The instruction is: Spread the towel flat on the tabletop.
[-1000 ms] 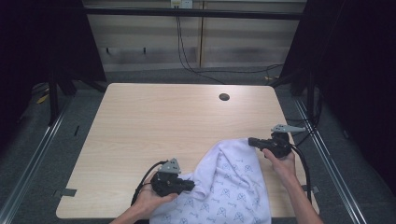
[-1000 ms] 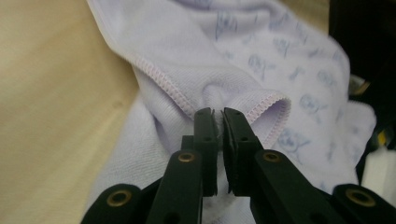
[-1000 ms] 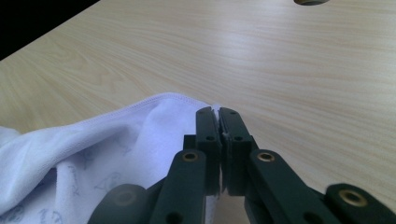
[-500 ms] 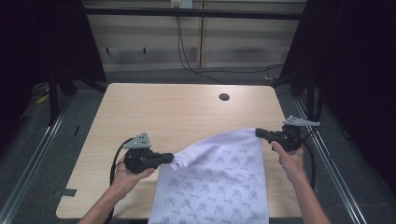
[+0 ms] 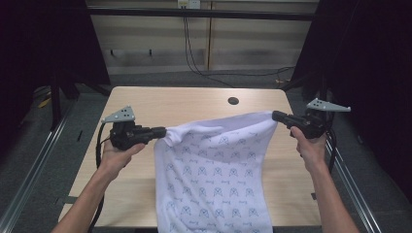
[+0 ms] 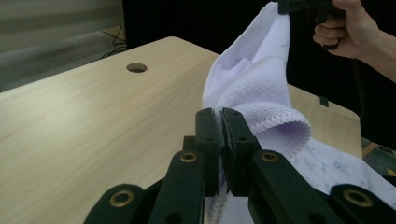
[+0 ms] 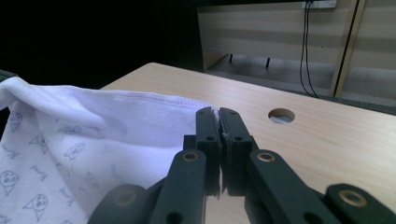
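Observation:
A white towel printed with small grey figures hangs spread between both grippers above the wooden table. My left gripper is shut on its left top corner, and my right gripper is shut on its right top corner. The cloth's lower part drapes over the table's near edge. In the left gripper view the jaws pinch the stitched hem of the towel, with the other hand holding the far corner. In the right gripper view the towel stretches away to the left from the closed jaws.
A round cable hole sits in the table near its far edge. Cables hang down the back wall. Metal rails run along the floor on both sides of the table.
Both grippers have lifted and moved apart, stretching the towel from a bunched heap into a spread sheet. The left gripper went up and to the left.

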`<state>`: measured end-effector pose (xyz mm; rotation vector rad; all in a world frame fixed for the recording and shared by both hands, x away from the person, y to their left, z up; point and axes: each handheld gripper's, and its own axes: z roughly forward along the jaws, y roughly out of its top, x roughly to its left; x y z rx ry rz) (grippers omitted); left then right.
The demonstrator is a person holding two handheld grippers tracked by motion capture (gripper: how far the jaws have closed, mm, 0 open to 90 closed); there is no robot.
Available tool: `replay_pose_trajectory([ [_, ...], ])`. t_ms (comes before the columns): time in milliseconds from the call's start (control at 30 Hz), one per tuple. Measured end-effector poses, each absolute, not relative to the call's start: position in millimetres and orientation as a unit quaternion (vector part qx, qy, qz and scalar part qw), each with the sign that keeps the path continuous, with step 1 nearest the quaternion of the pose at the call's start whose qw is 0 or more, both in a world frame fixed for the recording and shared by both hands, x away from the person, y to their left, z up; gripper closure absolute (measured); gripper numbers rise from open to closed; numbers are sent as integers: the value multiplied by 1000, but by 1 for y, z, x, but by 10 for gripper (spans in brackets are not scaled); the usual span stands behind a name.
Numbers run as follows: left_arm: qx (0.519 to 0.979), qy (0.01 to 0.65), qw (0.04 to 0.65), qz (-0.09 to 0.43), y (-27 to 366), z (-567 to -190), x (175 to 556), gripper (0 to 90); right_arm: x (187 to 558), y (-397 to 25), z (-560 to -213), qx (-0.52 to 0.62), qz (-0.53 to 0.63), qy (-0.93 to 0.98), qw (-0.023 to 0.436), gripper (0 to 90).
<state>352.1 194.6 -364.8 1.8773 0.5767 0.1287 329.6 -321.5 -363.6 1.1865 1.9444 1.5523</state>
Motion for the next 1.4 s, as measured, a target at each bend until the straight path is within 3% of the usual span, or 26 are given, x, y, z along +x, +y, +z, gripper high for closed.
replay_pose_trajectory([
  [600, 767, 283, 568, 90, 203, -331, 410, 842, 387, -311, -349, 446, 543, 684, 197, 875],
  [733, 769, 312, 545, 119, 204, -335, 423, 864, 403, -309, -347, 456, 533, 687, 193, 854],
  [767, 771, 316, 542, 111, 203, -340, 427, 851, 409, -309, -351, 467, 520, 689, 189, 787],
  [800, 770, 335, 532, 112, 202, -345, 431, 789, 416, -310, -356, 493, 498, 690, 183, 666],
  [833, 761, 358, 528, 120, 204, -350, 435, 674, 421, -311, -362, 507, 480, 693, 182, 595],
  [867, 748, 374, 537, 115, 207, -357, 438, 592, 422, -311, -367, 511, 476, 691, 187, 605],
  [1000, 756, 390, 516, 99, 213, -385, 440, 589, 414, -307, -380, 494, 489, 694, 185, 597],
  [1233, 782, 366, 498, 82, 212, -421, 405, 578, 376, -300, -404, 449, 497, 725, 159, 602],
  [1400, 826, 307, 472, 33, 197, -448, 364, 696, 341, -287, -435, 424, 476, 761, 120, 621],
])
